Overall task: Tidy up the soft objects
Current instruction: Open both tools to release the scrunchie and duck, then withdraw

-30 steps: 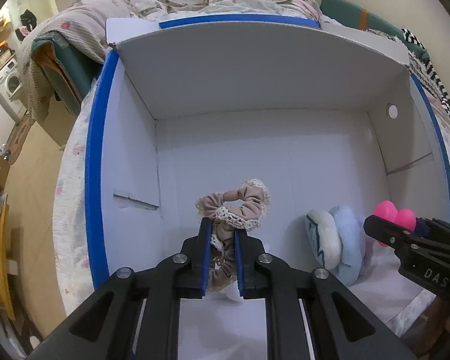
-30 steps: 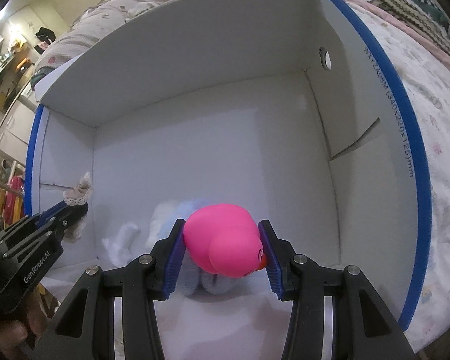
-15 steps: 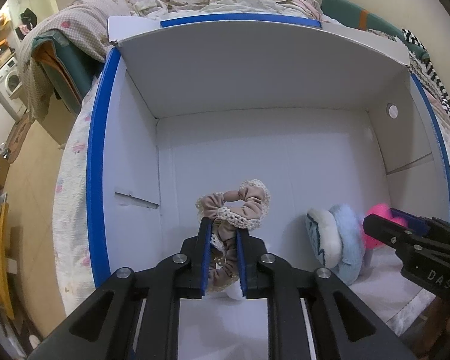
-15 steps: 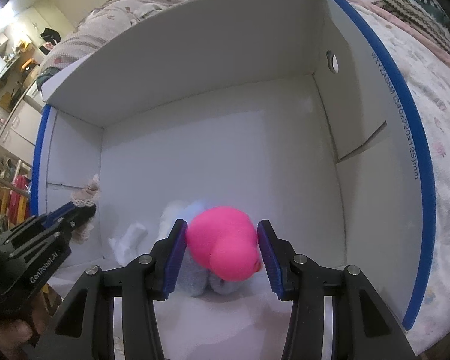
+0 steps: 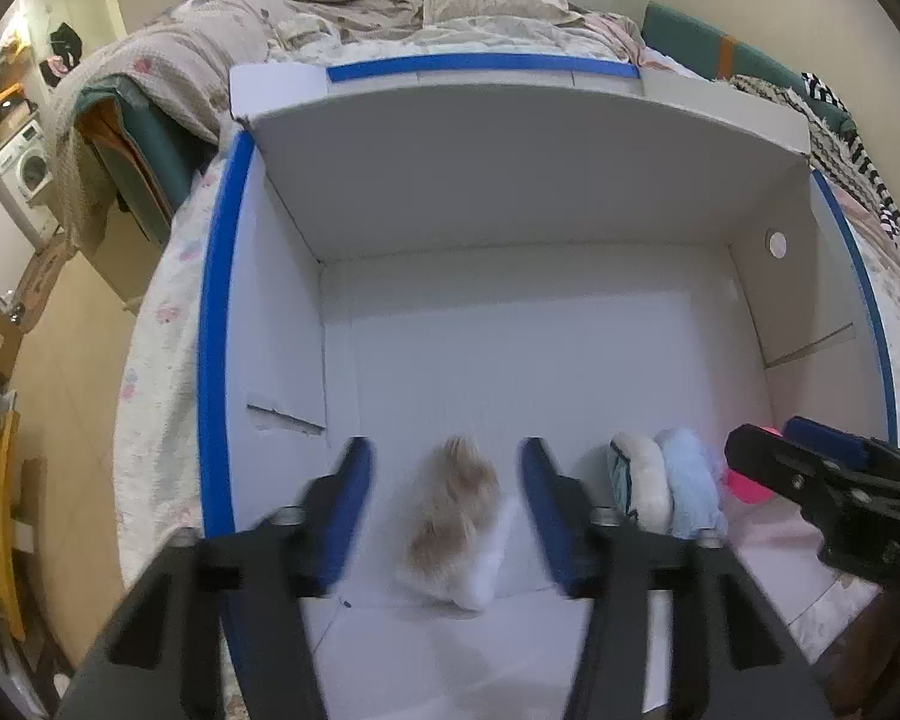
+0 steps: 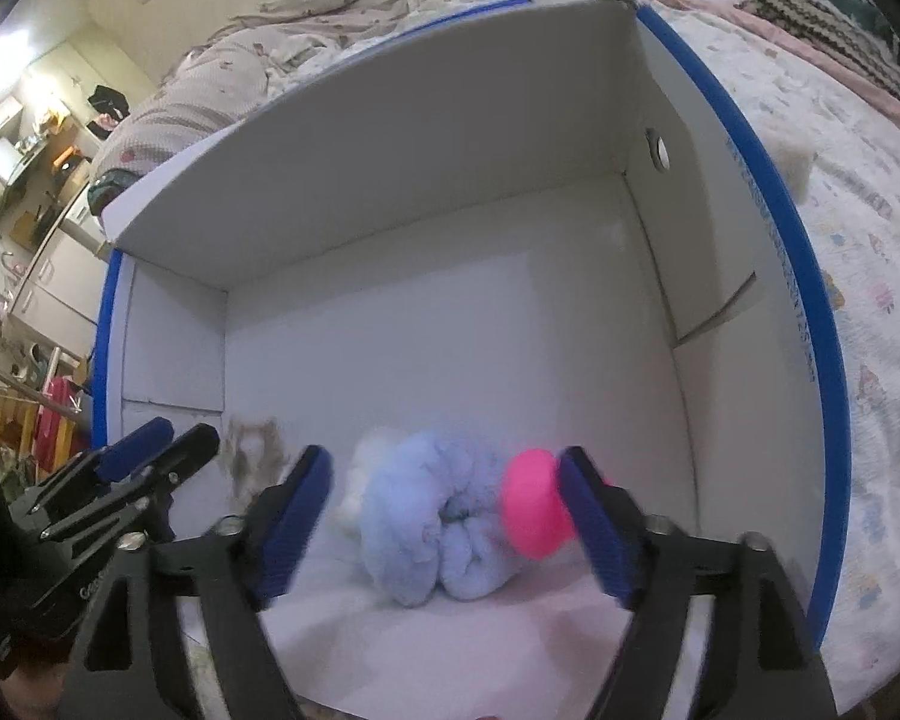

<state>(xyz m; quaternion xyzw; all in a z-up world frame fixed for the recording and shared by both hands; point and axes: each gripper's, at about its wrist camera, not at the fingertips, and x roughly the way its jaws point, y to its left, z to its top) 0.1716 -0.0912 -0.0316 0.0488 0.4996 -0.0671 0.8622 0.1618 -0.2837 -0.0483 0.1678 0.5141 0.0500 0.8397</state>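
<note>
Both jaws spread wide, the left hand-held gripper frames one blurred beige scrunchie at lower centre of the white box. The right hand-held gripper holds nothing, framing one blue plush roll and one pink toy.

A beige scrunchie with pale lace trim lies blurred on the white floor of the blue-edged cardboard box, near its front left, partly over a small white soft piece. To its right, well apart, a cream plush ring and a light-blue plush scrunchie stand on edge, pressed side by side. A bright pink rounded toy touches the light-blue one's right side, close to the box's right wall. All rest inside the box, along its front.
</note>
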